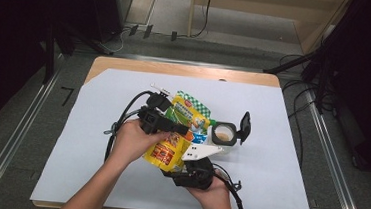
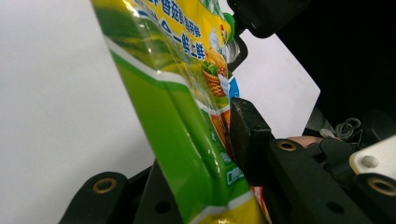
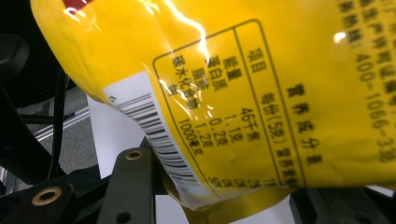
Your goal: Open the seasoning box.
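Item: yellow-green seasoning pouch (image 1: 176,134), raised above my white surface (image 1: 95,142), its base clenched in my right hand-held gripper (image 3: 219,196), my left hand-held gripper (image 2: 187,177) pressing its middle.

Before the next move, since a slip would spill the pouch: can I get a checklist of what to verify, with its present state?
1. Right gripper grips the yellow pouch at its bottom end: ok.
2. Left gripper pads pressing the pouch: cannot tell; one pad touches it.
3. Open container beside the pouch, upright: ok.
4. Its black lid flipped open: ok.
5. Pouch top opened: cannot tell.
6. White sheet lying flat on the table: ok.
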